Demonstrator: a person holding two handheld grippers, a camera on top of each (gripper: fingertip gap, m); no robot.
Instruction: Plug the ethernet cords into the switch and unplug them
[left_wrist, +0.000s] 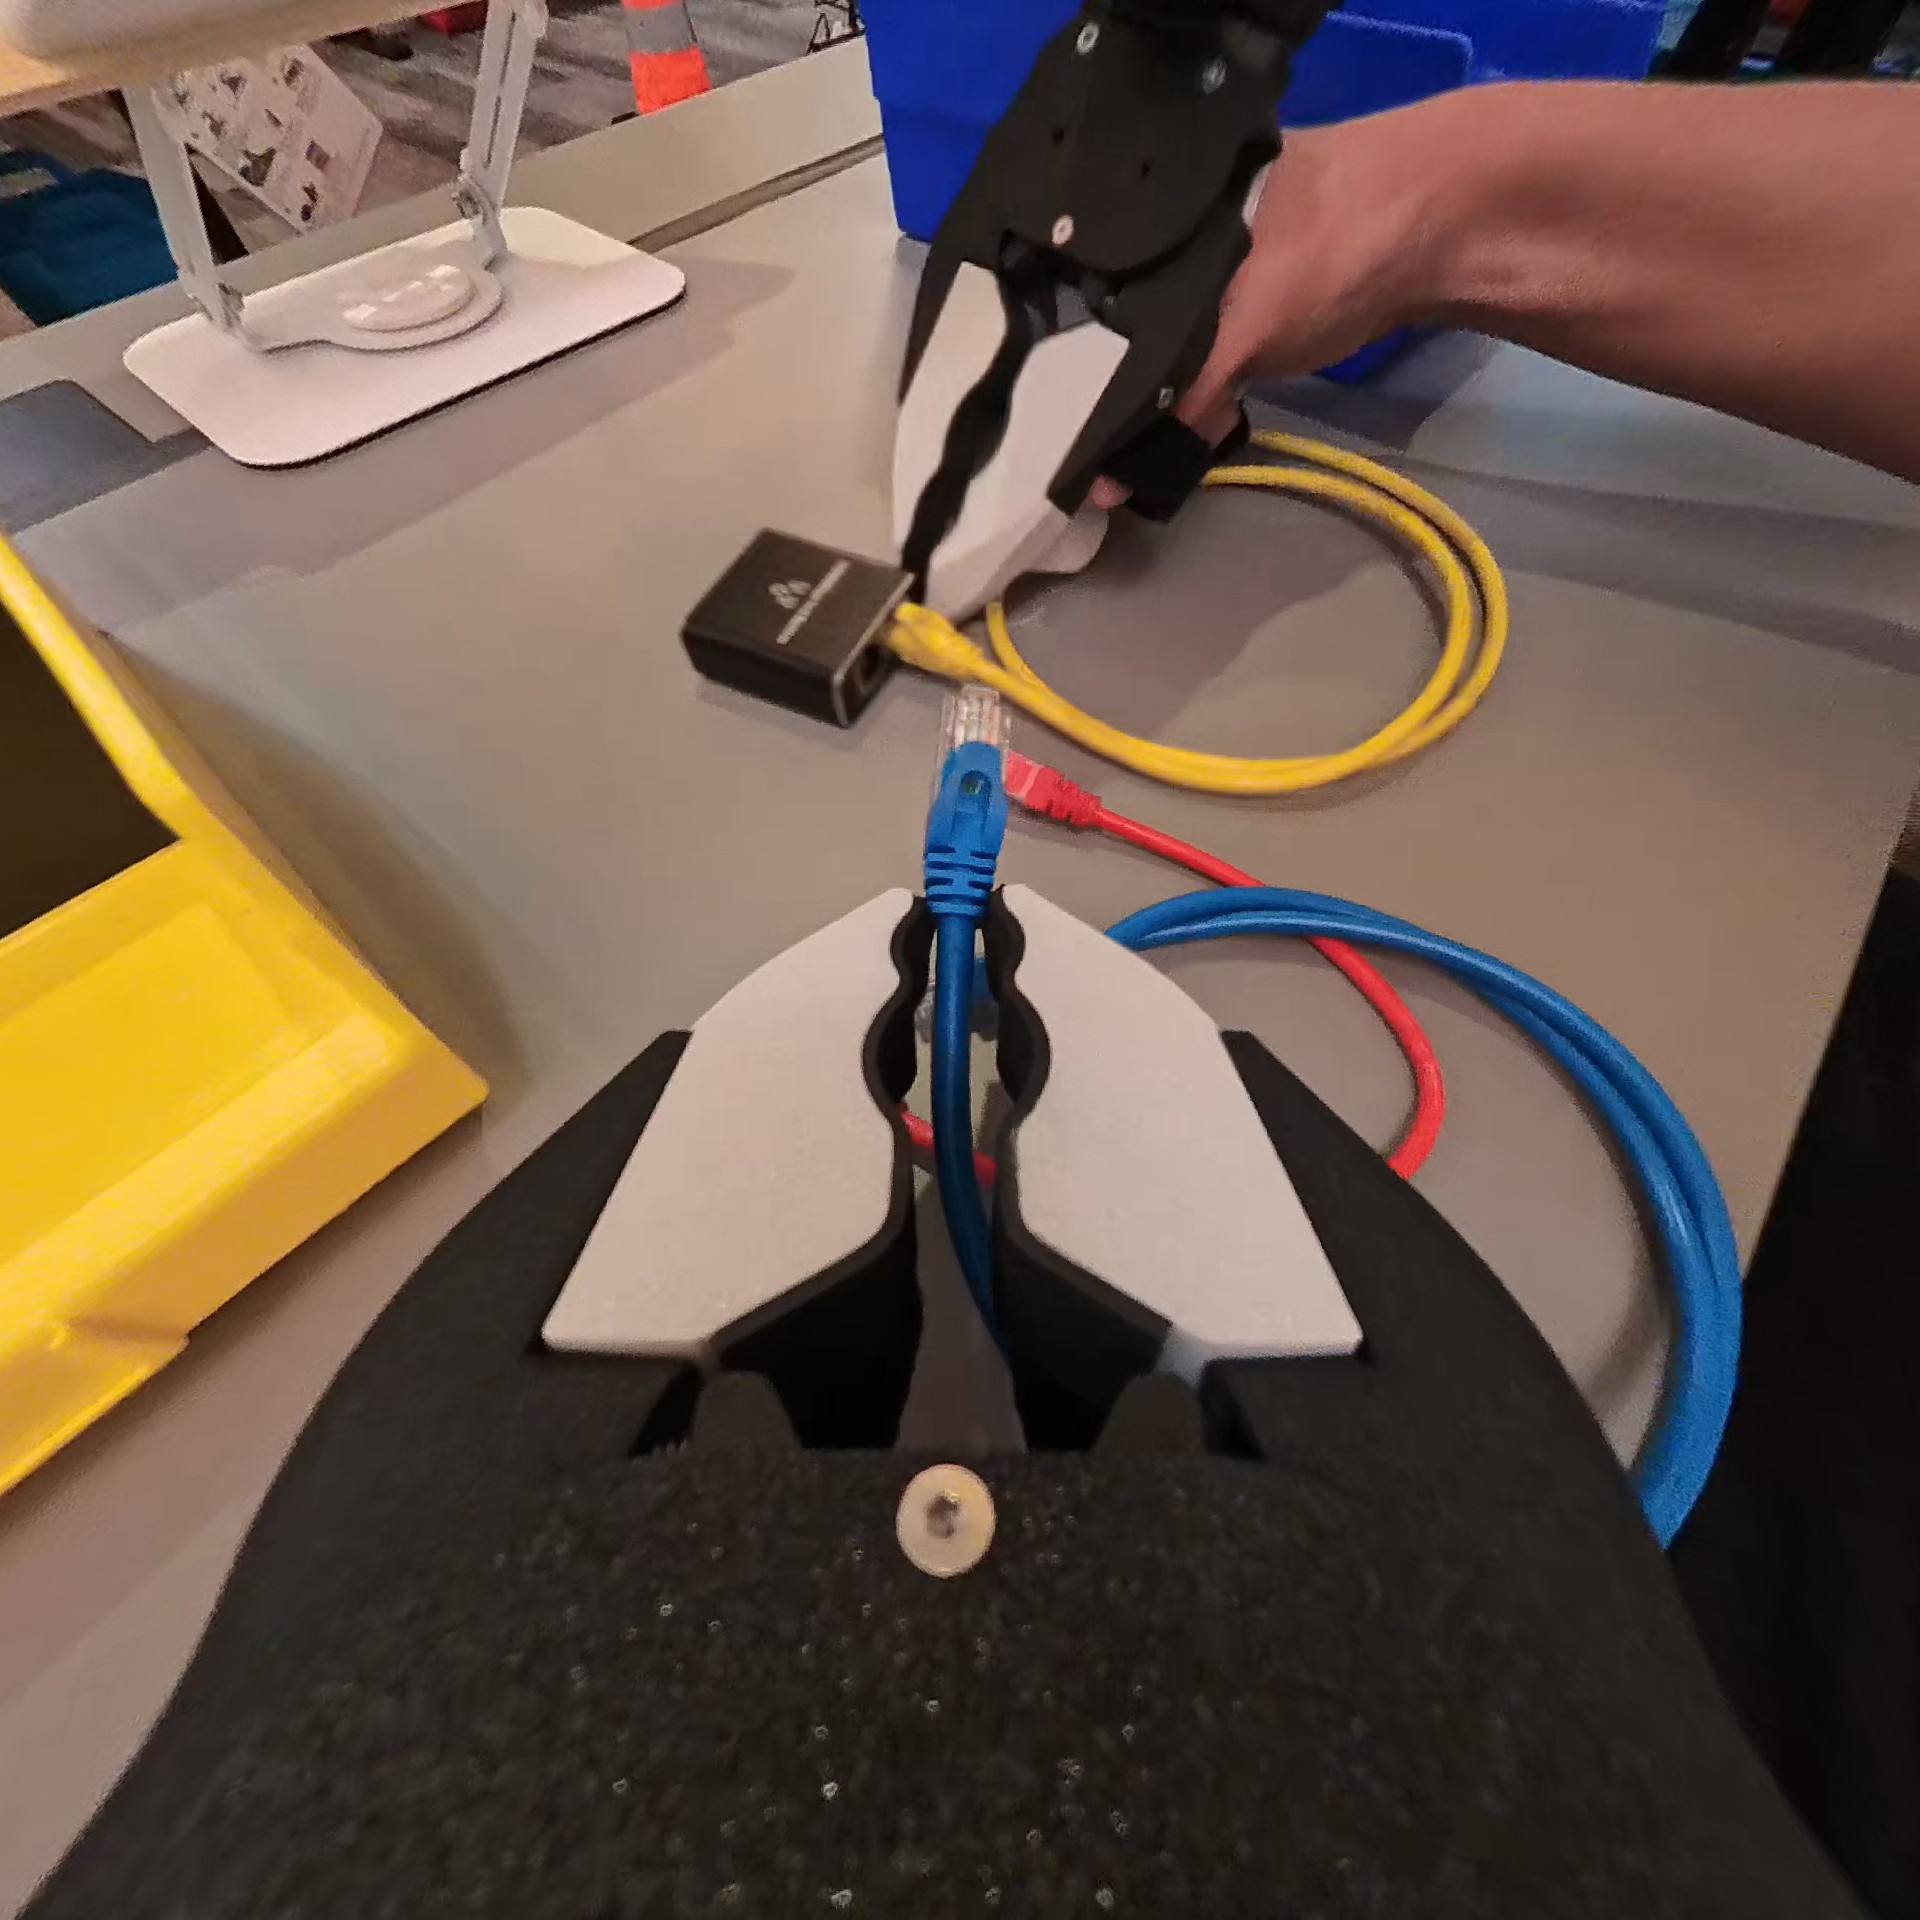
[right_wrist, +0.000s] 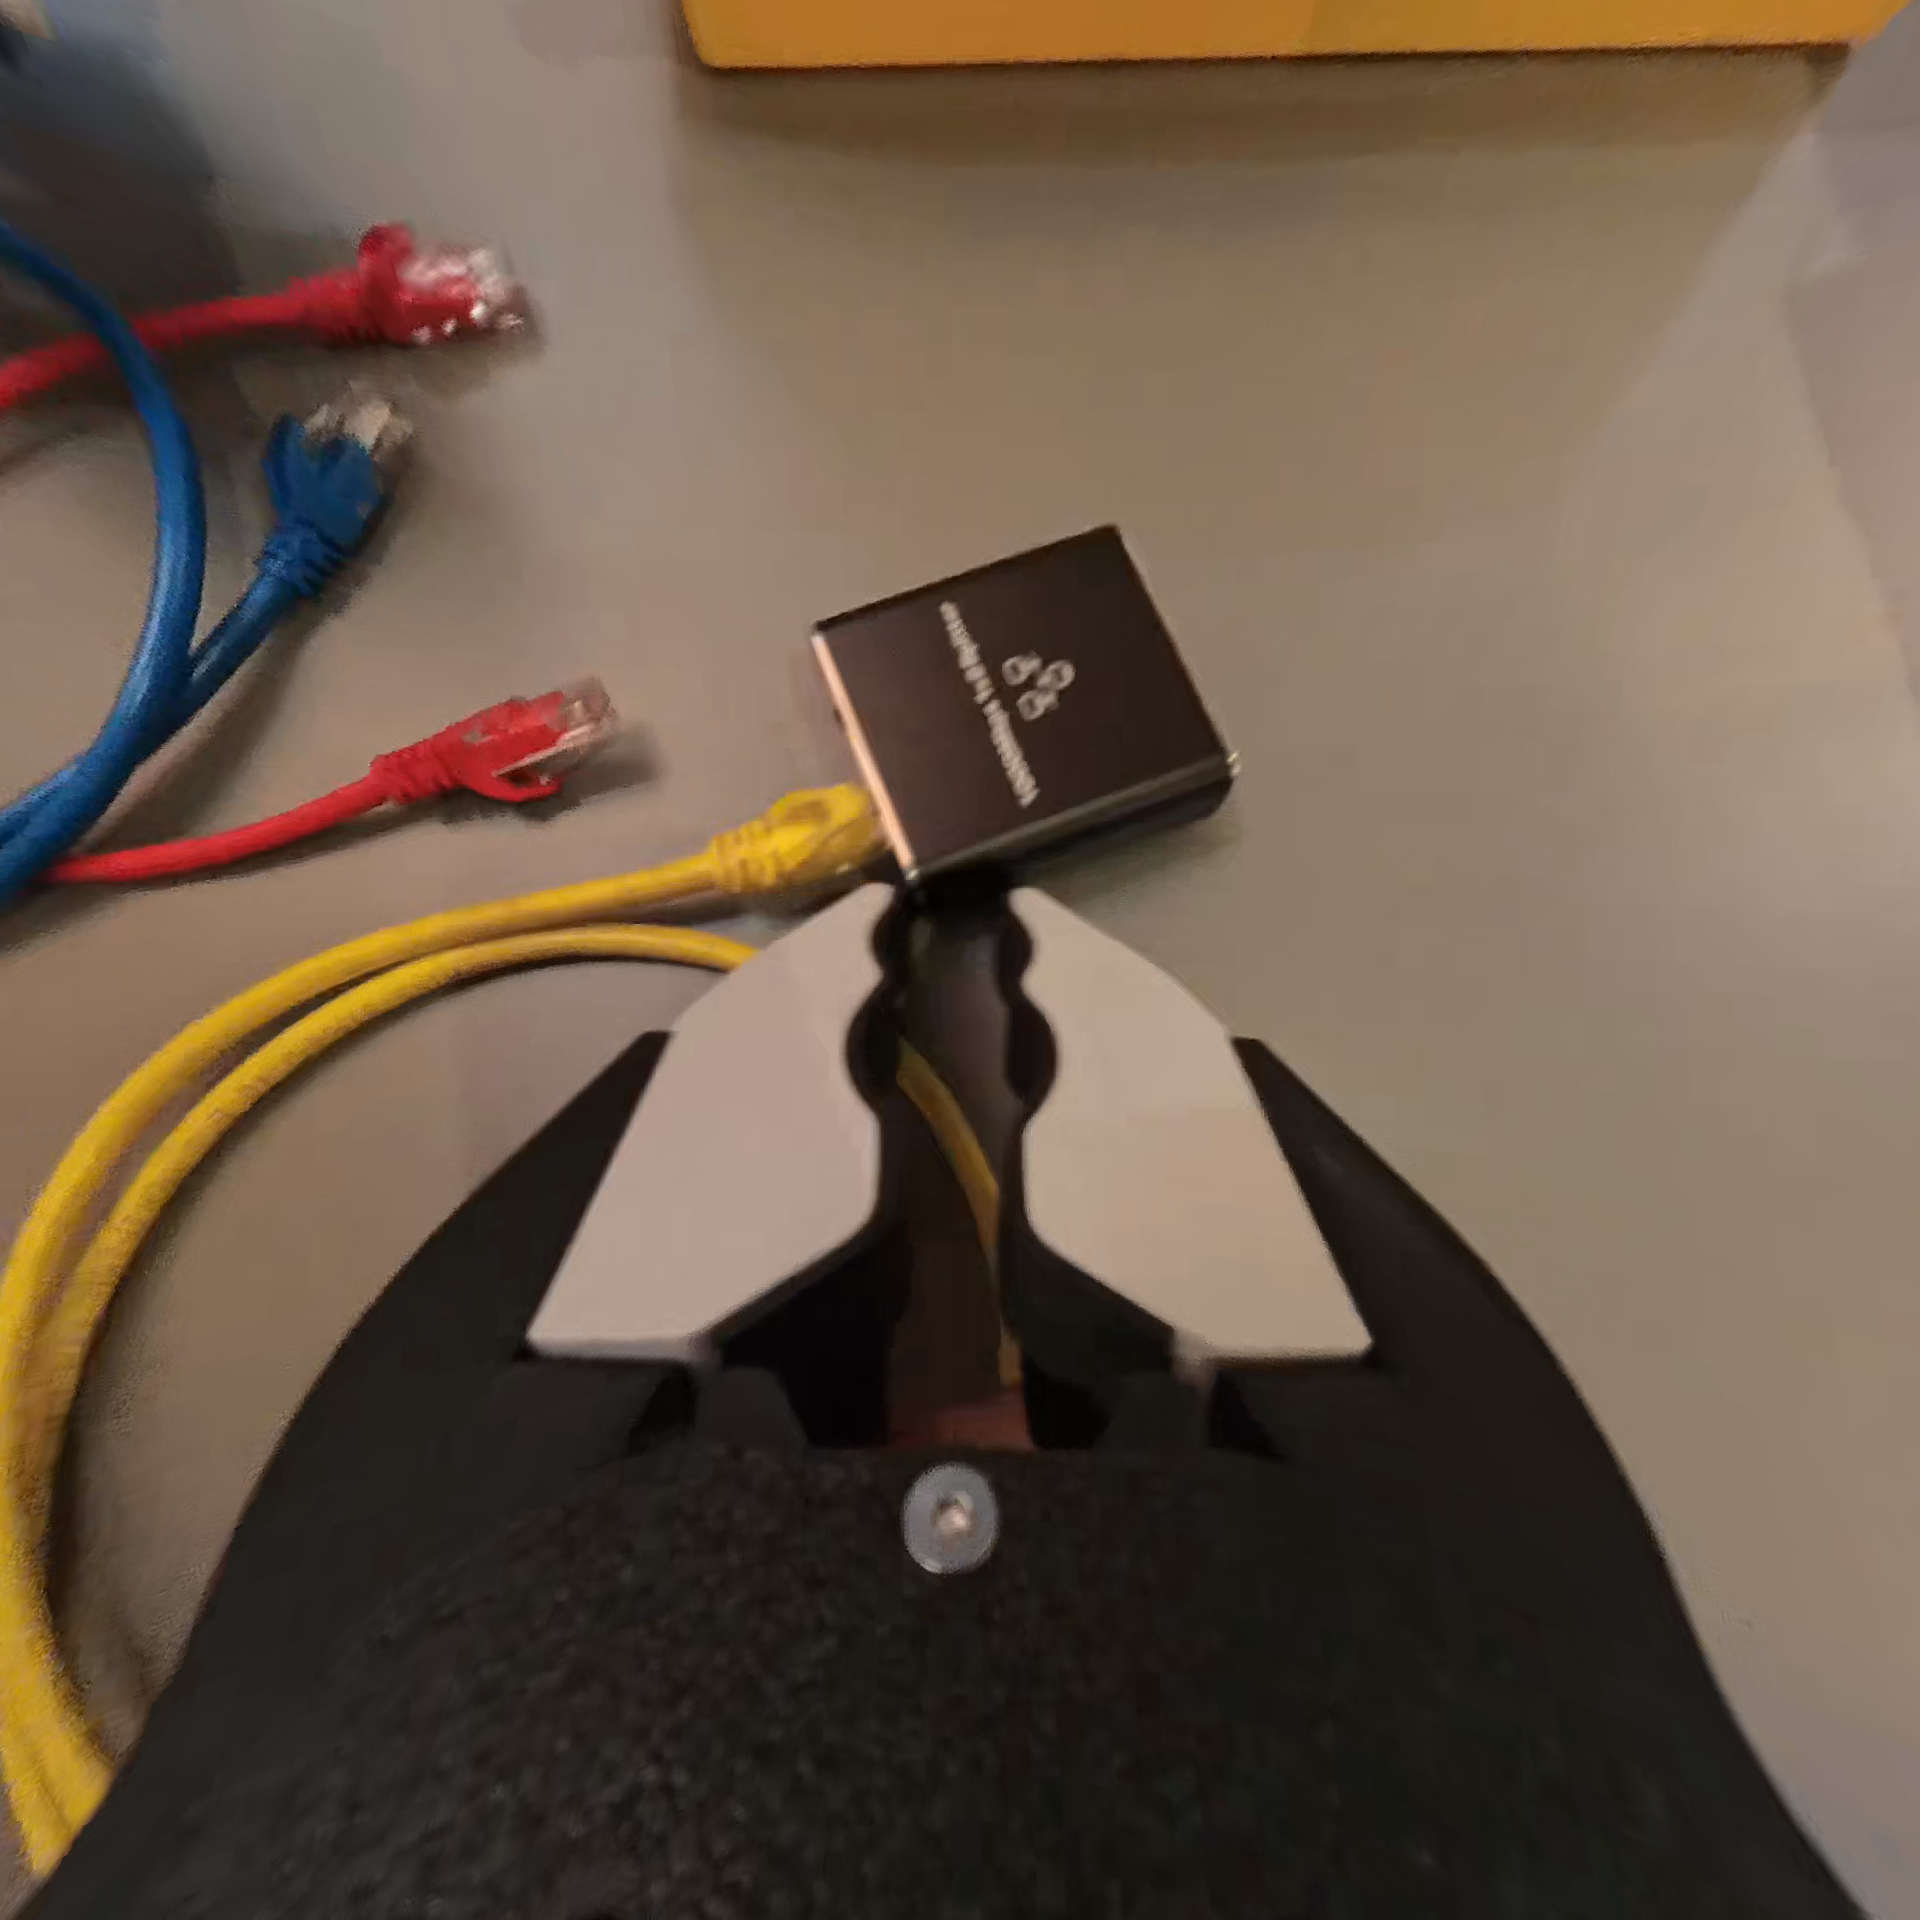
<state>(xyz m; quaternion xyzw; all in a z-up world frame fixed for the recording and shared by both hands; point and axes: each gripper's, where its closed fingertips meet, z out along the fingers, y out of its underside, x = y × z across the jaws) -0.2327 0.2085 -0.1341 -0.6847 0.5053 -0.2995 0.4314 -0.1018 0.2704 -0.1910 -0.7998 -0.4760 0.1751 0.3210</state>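
Switch (left_wrist: 795, 623) on desk (left_wrist: 520, 779): small, light, likely to skid when pushed. Yellow cord (left_wrist: 1351, 644) plugged into its side. Left gripper (left_wrist: 958, 914) jaws clamped on blue cord (left_wrist: 961, 831) behind the boot, clear plug just short of switch. Right gripper (right_wrist: 945, 904) jaws together, empty, tips against switch. Yellow bin (left_wrist: 187, 1039) left of switch: contents hidden.

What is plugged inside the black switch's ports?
A yellow cord's plug sits in one port of the switch; the neighbouring port looks empty. Its contacts inside are hidden.
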